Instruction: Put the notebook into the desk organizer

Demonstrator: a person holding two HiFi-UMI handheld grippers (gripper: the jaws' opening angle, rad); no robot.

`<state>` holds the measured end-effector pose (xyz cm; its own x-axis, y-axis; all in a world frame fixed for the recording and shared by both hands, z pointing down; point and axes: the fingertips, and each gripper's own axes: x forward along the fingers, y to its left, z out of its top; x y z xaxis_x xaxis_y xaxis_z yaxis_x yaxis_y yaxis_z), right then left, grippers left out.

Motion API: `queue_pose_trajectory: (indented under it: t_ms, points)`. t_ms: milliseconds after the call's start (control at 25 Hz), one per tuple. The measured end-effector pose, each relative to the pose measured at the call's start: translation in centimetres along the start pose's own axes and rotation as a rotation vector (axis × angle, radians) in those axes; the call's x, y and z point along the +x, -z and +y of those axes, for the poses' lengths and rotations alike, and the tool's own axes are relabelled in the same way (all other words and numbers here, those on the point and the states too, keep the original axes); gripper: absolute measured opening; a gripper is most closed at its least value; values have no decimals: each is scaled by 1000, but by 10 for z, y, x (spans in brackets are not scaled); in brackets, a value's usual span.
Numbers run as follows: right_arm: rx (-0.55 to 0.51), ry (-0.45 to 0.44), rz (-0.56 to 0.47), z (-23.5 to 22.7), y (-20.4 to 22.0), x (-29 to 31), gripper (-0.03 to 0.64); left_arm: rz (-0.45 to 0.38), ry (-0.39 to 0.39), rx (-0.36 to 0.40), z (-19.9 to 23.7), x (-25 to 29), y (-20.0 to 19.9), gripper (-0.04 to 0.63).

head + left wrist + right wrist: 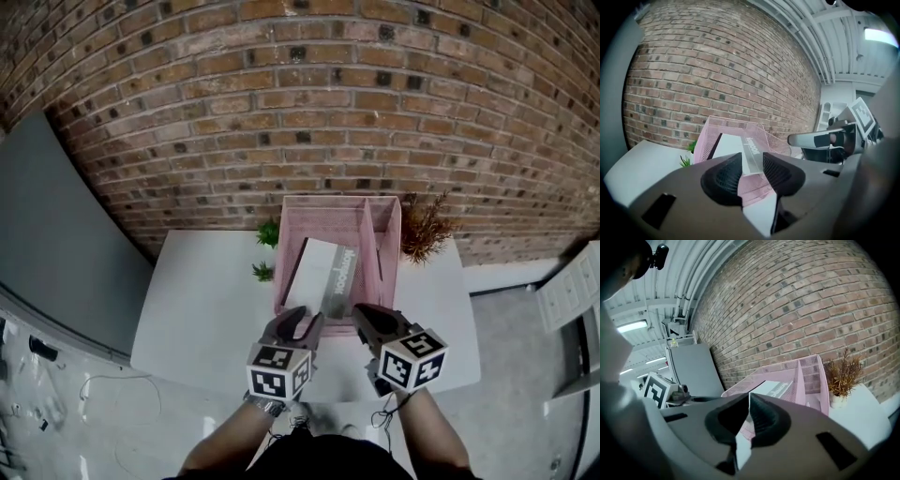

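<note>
The notebook (323,270) is seen lying slanted in the wide compartment of the pink mesh desk organizer (336,200). The left gripper (302,320) is held wide open and the right gripper (365,315) nearly closed, and nothing is gripped by either. Placement is judged essentially done, and only a seating check and withdrawal are called for.

A red-brown brick wall (309,103) fills the view ahead of me. My white table (206,309) stands before it on a grey floor (511,380). A grey panel (47,234) stands at my left and a white shelf unit (572,291) at my right. Overhead run white ceiling pipes (701,268) beside a lit strip lamp (630,326).
</note>
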<state>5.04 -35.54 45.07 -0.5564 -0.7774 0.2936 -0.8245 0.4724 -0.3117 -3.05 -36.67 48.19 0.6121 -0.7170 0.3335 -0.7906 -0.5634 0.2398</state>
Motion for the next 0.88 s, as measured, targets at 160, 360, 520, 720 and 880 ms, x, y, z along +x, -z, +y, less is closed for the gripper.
queue_pose_trajectory:
  t_ms: [160,360,520,720,880]
  points:
    - [-26,-73,-15,8,-3,-14,5,-46,-55,5,-16,-20,-10,137]
    - [-64,-170,-2,18,2,-37,3,-90,-138,3,-41,-47,-11,75]
    - [-88,-246,9,28,12,-56,3,-99,-197,-9,-62,-69,1,23]
    - [-94,-346,29,49,32,-74,3,-93,-281,-36,-84,-101,28,8]
    - [-76,-404,41,68,46,-82,3,-83,-332,-58,-89,-124,45,6]
